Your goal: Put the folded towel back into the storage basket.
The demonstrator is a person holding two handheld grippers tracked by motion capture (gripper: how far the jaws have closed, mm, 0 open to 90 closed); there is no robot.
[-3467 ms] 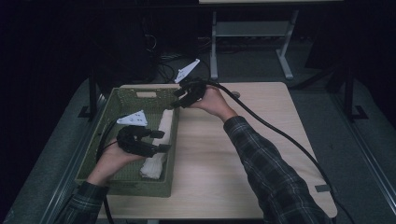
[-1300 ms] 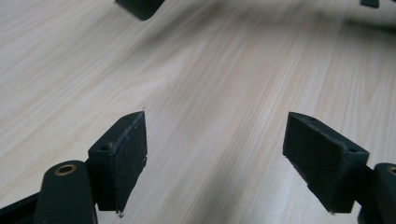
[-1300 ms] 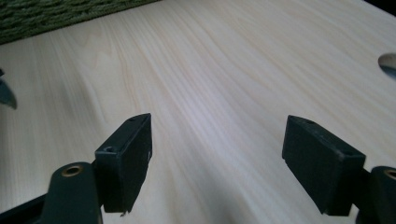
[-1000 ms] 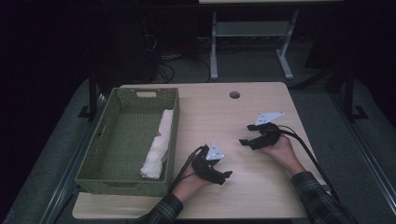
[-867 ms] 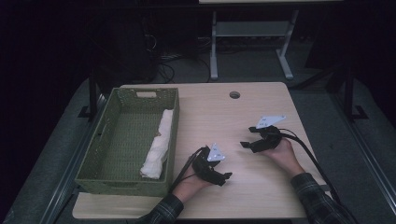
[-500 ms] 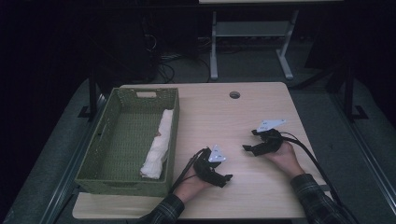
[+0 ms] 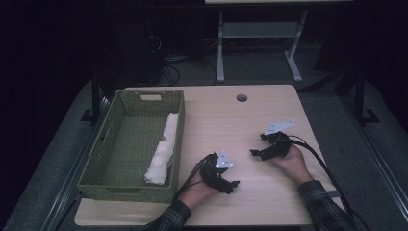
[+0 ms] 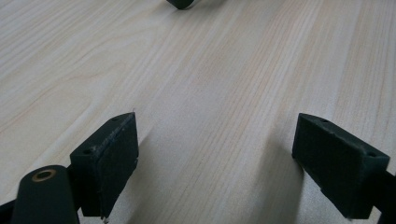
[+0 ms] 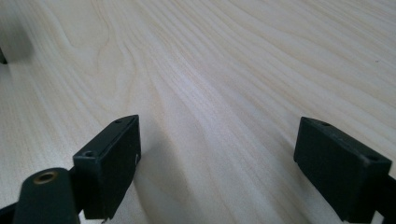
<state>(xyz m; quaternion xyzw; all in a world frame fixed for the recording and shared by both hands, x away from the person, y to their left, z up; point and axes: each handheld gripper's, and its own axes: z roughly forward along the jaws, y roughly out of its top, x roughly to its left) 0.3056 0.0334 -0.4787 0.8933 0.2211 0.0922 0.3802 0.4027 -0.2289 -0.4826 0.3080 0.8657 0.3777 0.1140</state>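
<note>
As we look down from the high view, the left gripper (image 7: 234,184) and right gripper (image 7: 253,153) rest on the near part of the table (image 7: 211,110), well apart from the basket (image 7: 108,185) at left. A cloth (image 7: 162,150) lies along the basket's right wall. In the left gripper view, we see the jaws spread wide with only bare wood between them; they have just been opening. In the right gripper view, the same applies: jaws wide, just opening, nothing between them.
</note>
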